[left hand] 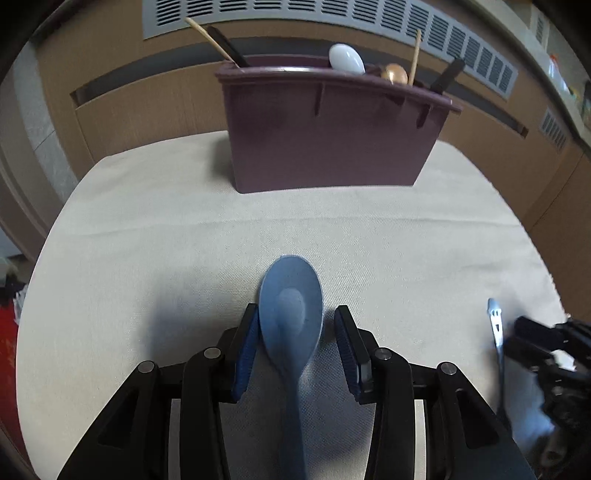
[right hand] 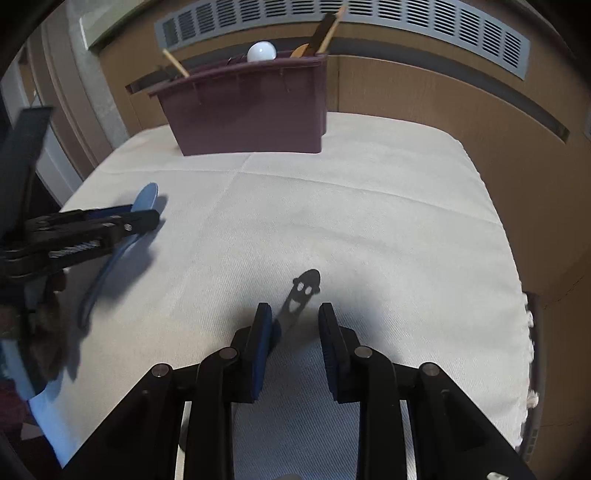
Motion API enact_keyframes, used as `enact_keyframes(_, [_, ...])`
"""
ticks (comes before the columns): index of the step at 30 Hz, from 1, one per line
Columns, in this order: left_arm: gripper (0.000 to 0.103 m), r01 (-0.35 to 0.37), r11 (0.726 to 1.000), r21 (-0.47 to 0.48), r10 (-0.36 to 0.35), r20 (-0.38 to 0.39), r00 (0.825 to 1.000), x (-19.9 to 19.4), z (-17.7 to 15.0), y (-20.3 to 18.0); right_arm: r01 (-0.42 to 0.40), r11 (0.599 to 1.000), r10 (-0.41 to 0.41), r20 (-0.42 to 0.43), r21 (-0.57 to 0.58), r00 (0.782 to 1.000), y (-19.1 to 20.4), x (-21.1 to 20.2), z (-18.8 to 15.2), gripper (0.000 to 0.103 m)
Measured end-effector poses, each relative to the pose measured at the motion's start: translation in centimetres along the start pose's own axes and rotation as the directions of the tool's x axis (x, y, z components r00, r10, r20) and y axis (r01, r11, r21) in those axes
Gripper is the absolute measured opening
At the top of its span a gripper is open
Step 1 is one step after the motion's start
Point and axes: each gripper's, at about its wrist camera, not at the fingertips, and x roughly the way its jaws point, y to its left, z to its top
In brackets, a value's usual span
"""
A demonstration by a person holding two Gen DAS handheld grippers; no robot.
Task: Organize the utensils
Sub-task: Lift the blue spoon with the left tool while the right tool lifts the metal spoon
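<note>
A blue plastic spoon (left hand: 291, 314) lies on the cloth-covered table, bowl pointing away. My left gripper (left hand: 295, 325) is open, its pads on either side of the spoon's bowl, the left pad touching its edge. The spoon also shows in the right wrist view (right hand: 146, 197), partly behind the left gripper (right hand: 147, 218). A thin metal utensil with a cut-out handle end (right hand: 304, 286) lies between the fingers of my open right gripper (right hand: 295, 317), near the left pad. In the left wrist view that utensil (left hand: 495, 321) lies at the right, by the right gripper (left hand: 528, 339).
A maroon utensil bin (left hand: 325, 136) stands at the table's far side, holding a white spoon (left hand: 347, 58), wooden sticks and dark handles; it also shows in the right wrist view (right hand: 247, 110). A wooden wall with a vent grille (right hand: 369, 22) runs behind. The table edge (right hand: 517, 295) is at right.
</note>
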Motion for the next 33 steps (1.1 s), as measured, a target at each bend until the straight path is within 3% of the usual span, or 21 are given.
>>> enact_keyframes(2, [0.04, -0.009, 1.0, 0.002, 0.009, 0.001, 1.0, -0.1, -0.1, -0.1, -0.025, 0.999, 0.025, 0.01, 0.035, 1.0, -0.8, -1.1, -0.7, 0.025])
enact_keyframes(4, [0.034, 0.0, 0.999, -0.054, 0.0, 0.013, 1.0, -0.7, -0.2, 0.3, -0.068, 0.995, 0.07, -0.017, 0.067, 0.997, -1.1, -1.8, -1.4, 0.025])
enact_keyframes(10, [0.034, 0.048, 0.994, -0.1, -0.035, 0.127, 0.991, -4.0, -1.2, 1.2, -0.165, 0.984, 0.156, -0.125, -0.067, 0.98, 1.6, -2.8, -3.2, 0.025])
enact_keyframes(15, [0.034, 0.065, 0.988, -0.138, -0.042, 0.161, 0.986, -5.4, -1.3, 1.9, -0.195, 0.98, 0.199, -0.171, 0.036, 0.965, 2.5, -2.0, -3.0, 0.025])
enact_keyframes(19, [0.033, 0.072, 0.985, -0.157, -0.047, 0.158, 0.986, -5.6, -1.4, 2.6, -0.148, 0.988, 0.155, -0.173, 0.052, 0.973, 3.4, -1.5, -3.1, 0.028])
enact_keyframes(23, [0.033, 0.092, 0.978, -0.189, -0.062, 0.156, 0.986, -5.5, -1.9, 3.3, -0.087, 0.995, 0.094, -0.156, 0.053, 0.983, 4.5, -1.6, -3.3, 0.036])
enact_keyframes(24, [0.033, 0.097, 0.976, -0.197, -0.067, 0.157, 0.985, -5.5, -2.0, 3.5, -0.077, 0.997, 0.08, -0.149, 0.025, 0.986, 5.0, -1.6, -3.4, 0.044])
enact_keyframes(26, [0.033, 0.101, 0.974, -0.205, -0.068, 0.161, 0.985, -5.6, -2.2, 3.7, -0.022, 0.996, 0.01, -0.144, -0.084, 0.99, 6.7, -1.5, -3.8, 0.047])
enact_keyframes(28, [0.033, 0.1, 0.972, -0.211, -0.065, 0.164, 0.984, -5.8, -2.4, 4.0, 0.018, 0.988, -0.04, -0.138, -0.154, 0.99, 7.4, -1.4, -3.9, 0.045])
enact_keyframes(30, [0.033, 0.102, 0.97, -0.219, -0.066, 0.167, 0.984, -6.0, -2.5, 4.4, 0.033, 0.988, -0.053, -0.128, -0.153, 0.99, 6.8, -1.9, -3.9, 0.029])
enact_keyframes(33, [0.033, 0.094, 0.968, -0.234, -0.058, 0.156, 0.986, -5.9, -2.8, 5.0, 0.077, 0.983, -0.089, -0.07, -0.164, 0.994, 5.2, -3.2, -3.6, 0.028])
